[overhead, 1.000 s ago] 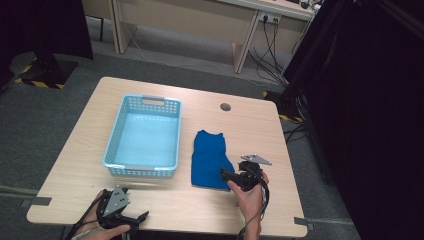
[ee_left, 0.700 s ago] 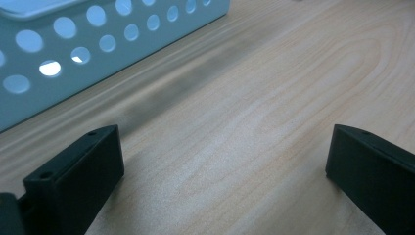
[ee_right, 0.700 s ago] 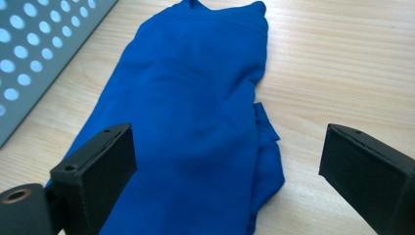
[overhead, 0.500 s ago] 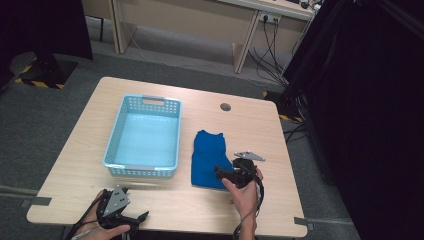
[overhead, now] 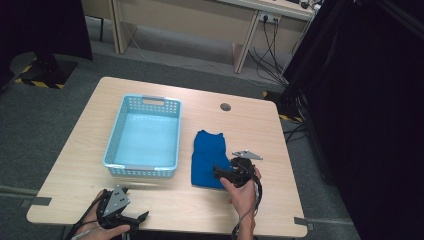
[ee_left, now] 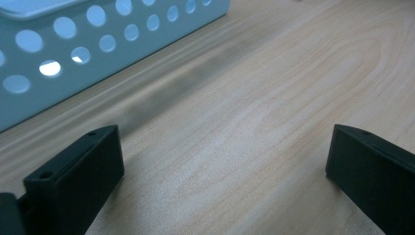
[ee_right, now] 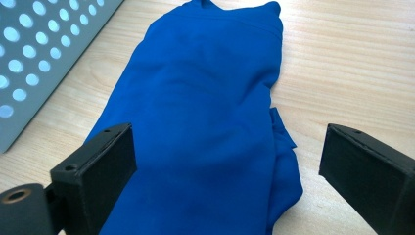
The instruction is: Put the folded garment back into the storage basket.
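Observation:
A folded blue garment lies on the wooden table, just right of a light blue perforated basket. My right gripper hovers open over the garment's near right part; in the right gripper view the blue garment spreads between and beyond the two wide-apart jaws. My left gripper rests open near the table's front left edge, below the basket. In the left gripper view bare wood lies between its jaws, with the basket wall at the upper left.
A round cable hole sits in the table's far right area. Desks, cables and a dark curtain stand beyond the table. The basket wall lies left of the garment in the right gripper view.
My right gripper has moved slightly left and nearer, onto the garment's near right part. The left gripper has stayed in place.

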Demonstrator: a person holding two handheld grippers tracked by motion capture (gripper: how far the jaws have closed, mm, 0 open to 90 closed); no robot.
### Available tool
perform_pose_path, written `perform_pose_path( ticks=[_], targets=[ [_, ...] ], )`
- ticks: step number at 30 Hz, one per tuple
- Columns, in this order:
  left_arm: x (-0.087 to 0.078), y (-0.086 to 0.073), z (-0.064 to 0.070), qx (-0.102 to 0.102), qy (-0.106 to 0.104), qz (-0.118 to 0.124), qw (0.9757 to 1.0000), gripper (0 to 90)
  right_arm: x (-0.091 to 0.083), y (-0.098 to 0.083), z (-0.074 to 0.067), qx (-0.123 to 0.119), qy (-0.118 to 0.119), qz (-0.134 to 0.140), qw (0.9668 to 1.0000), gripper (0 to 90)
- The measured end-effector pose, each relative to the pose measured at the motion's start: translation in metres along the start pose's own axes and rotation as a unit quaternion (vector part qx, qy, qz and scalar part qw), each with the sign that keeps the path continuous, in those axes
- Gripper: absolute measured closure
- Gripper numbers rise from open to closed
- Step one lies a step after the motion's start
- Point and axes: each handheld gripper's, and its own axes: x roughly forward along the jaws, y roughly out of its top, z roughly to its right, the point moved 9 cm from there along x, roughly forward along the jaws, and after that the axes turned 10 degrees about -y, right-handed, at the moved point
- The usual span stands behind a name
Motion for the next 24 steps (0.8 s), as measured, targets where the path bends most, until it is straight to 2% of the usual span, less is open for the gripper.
perform_pose_path(
  ticks=[18, 24],
  targets=[
    [0.000, 0.000, 0.000, 0.000, 0.000, 0.000, 1.0000, 0.0, 0.012, 0.012, -0.015, -0.019, 0.010, -0.011, 0.9997, 7.6],
    [0.000, 0.000, 0.000, 0.000, 0.000, 0.000, 1.0000, 0.0, 0.018, 0.011, -0.019, -0.020, 0.012, -0.019, 0.9996, 7.6]
  ],
)
